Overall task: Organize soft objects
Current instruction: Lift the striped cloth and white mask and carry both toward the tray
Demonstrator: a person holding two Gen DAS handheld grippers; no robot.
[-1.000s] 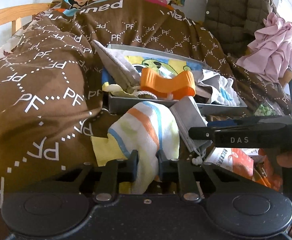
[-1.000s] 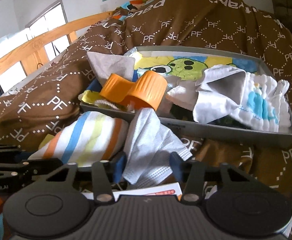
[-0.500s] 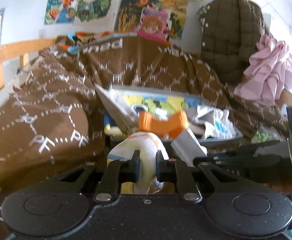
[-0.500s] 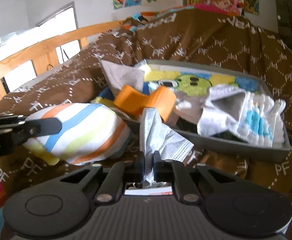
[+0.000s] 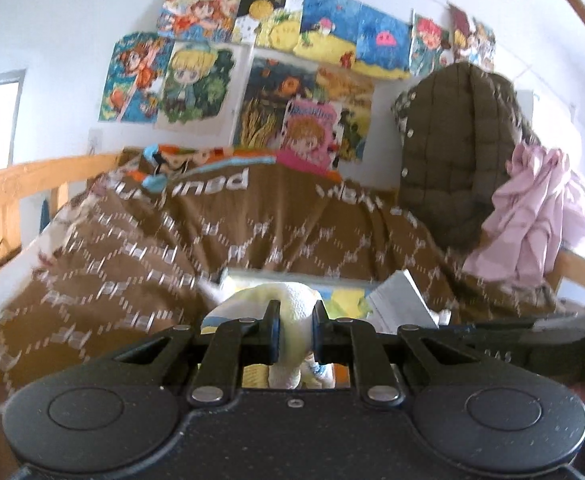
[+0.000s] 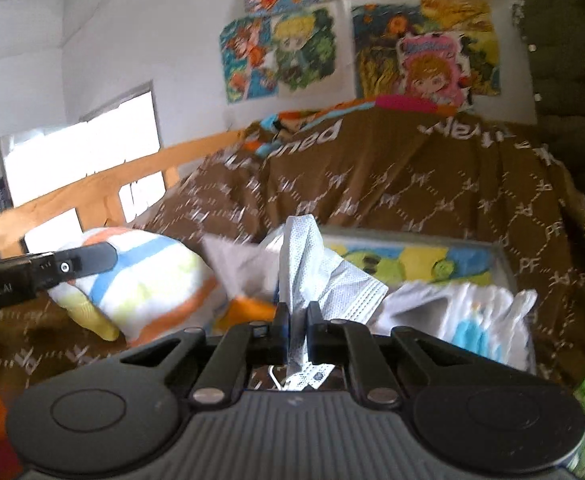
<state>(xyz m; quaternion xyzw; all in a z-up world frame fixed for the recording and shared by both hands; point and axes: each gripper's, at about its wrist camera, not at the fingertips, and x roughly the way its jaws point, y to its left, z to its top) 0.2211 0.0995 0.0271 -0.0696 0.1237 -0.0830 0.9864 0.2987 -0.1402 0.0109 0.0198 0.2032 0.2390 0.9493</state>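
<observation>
My left gripper (image 5: 295, 330) is shut on a soft striped cloth (image 5: 292, 308), cream with blue, orange and yellow bands; the same striped cloth (image 6: 140, 280) hangs in the air at the left of the right wrist view, held by the left gripper's fingers (image 6: 88, 258). My right gripper (image 6: 298, 332) is shut on a white face mask (image 6: 312, 264), lifted above the bed. Behind both lies a grey tray (image 6: 500, 256) with a cartoon picture inside. It holds a white-and-blue cloth (image 6: 464, 320), a grey cloth (image 6: 232, 264) and an orange piece (image 6: 248, 308).
A brown patterned blanket (image 6: 412, 184) covers the bed around the tray. A wooden bed rail (image 6: 92, 196) runs at the left. A dark quilted jacket (image 5: 456, 152) and pink clothes (image 5: 532, 216) hang at the right. Posters (image 5: 284, 64) cover the wall behind.
Both grippers rose and tilted upward, carrying their loads off the bed. The right gripper closed on the face mask. The left kept its grip on the striped cloth.
</observation>
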